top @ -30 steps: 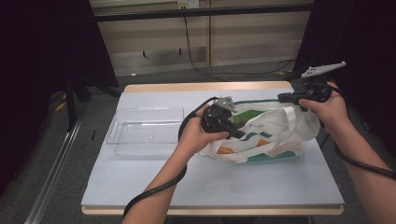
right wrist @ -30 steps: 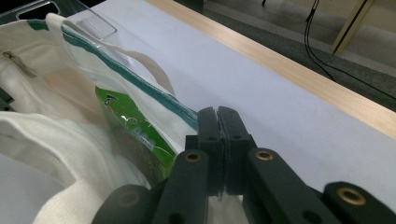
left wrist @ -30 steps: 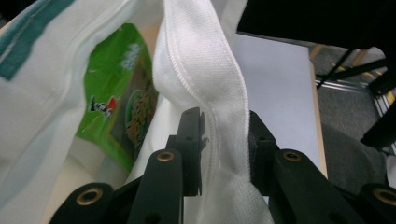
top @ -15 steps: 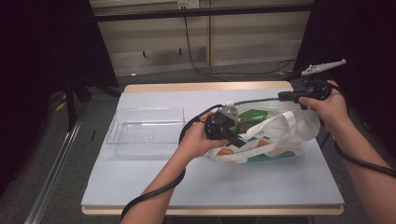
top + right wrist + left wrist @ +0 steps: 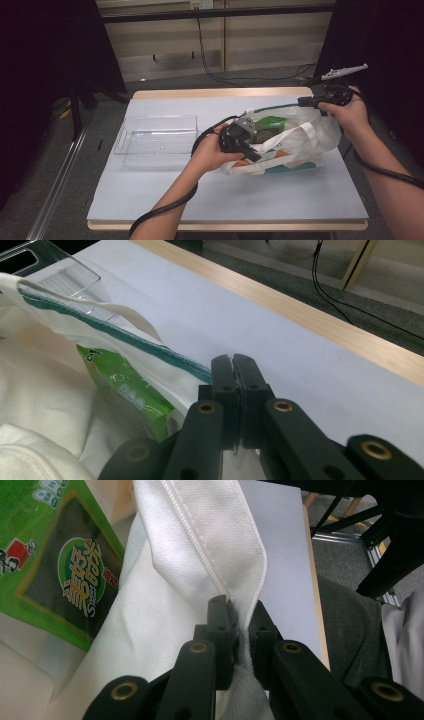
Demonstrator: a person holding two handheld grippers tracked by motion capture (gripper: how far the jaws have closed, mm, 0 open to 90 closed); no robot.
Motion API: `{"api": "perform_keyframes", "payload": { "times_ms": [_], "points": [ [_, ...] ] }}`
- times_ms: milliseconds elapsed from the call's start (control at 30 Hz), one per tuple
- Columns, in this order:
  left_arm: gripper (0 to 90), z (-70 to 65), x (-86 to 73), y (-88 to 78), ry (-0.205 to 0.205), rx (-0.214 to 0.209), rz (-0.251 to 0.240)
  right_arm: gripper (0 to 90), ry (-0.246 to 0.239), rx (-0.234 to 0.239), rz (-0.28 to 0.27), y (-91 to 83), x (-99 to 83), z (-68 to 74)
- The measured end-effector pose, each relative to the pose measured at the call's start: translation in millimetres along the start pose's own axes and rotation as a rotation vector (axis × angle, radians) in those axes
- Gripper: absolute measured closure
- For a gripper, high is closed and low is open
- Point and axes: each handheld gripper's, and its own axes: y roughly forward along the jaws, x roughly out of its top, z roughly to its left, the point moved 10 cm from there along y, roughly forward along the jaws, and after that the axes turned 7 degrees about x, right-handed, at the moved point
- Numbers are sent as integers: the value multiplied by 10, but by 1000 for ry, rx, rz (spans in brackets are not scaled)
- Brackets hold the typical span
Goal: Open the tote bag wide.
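A white tote bag [image 5: 300,145] with a teal rim lies open on the table's right half, and a green snack packet [image 5: 270,126] shows inside it. My left gripper [image 5: 255,155] reaches over the bag's mouth. In the left gripper view my left gripper [image 5: 240,615] is shut on a white handle strap [image 5: 200,535] beside the green packet [image 5: 55,565]. My right gripper [image 5: 302,102] holds up the bag's far rim. The right gripper view has my right gripper [image 5: 233,366] shut on the teal rim [image 5: 125,337], with the packet [image 5: 130,390] below.
A clear plastic tray [image 5: 155,137] stands empty on the left of the white table top [image 5: 165,195]; its corner [image 5: 65,280] shows behind the bag. Cables trail from both grippers. The table's wooden far edge [image 5: 215,93] lies just behind the bag.
My left hand has shifted a little to the right and nearer, over the bag's mouth, and the white strap now stands up from it. The right hand has stayed put.
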Motion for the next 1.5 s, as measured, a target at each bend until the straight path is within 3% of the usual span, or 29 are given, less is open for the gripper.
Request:
{"api": "perform_keyframes", "payload": {
  "times_ms": [300,533,667,800,933,1000,1200,1300,1500],
  "points": [
    [842,-32,-57,19,-4,-34,21,888,-9,-18,-11,2,57,-27],
    [842,-29,-67,19,-8,-35,15,887,-20,-21,-10,27,52,-22],
    [842,-9,-59,7,-8,-32,12,874,-54,-22,4,32,40,20],
    [842,-1,-36,-15,-17,-24,-5,819,-58,-16,-11,17,46,41],
    [838,17,-15,-32,-17,-14,-15,699,-57,1,-9,17,52,78],
    [835,33,0,-47,-24,-5,-27,696,-80,10,7,18,50,98],
    [834,59,1,-88,-33,4,-43,610,-58,21,14,-15,20,74],
    [834,61,3,-95,-39,13,-48,570,-83,22,33,-51,-26,54],
    [832,81,17,-111,-43,24,-56,525,-80,31,37,-92,-113,4]
  ]
}}
